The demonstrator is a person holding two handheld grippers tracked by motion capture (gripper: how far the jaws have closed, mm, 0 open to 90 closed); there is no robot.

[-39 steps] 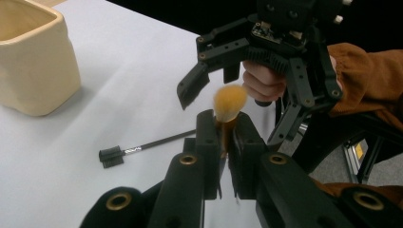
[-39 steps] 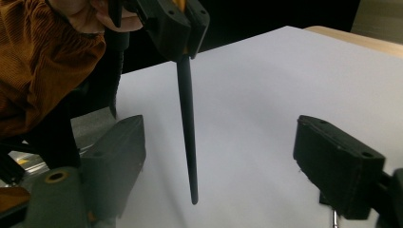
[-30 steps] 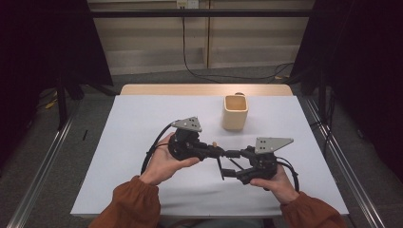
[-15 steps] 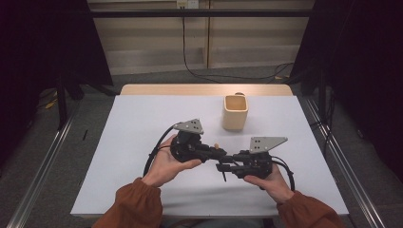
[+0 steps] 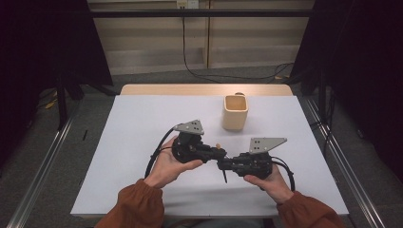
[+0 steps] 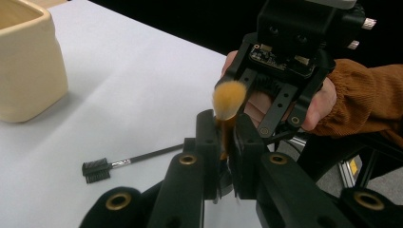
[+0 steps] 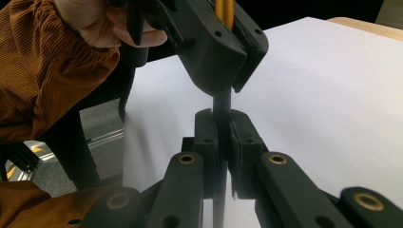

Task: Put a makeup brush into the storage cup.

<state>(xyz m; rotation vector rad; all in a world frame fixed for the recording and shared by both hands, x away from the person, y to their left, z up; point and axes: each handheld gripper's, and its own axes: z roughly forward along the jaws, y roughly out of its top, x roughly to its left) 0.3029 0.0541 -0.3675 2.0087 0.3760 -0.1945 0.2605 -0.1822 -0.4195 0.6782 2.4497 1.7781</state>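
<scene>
Brush (image 6: 228, 102) held between both grippers above the white table (image 5: 142, 123): left gripper (image 6: 224, 142) clamps its gold ferrule, tuft pointing away, while the right gripper (image 7: 222, 137), jaws just closing, pinches the dark handle. Cream cup (image 5: 235, 112) stands beyond them; its contents cannot be told.

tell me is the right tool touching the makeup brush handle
Touching. The right gripper view shows the right tool just closed, pads clamped on the makeup brush handle's dark end, no gap.

Left gripper (image 5: 215, 153) clamped shut, pointing right, hand cupped beneath. Right gripper (image 5: 223, 166) facing it, tips nearly meeting, jaws just closed tight. Both forearms entering from below.
</scene>
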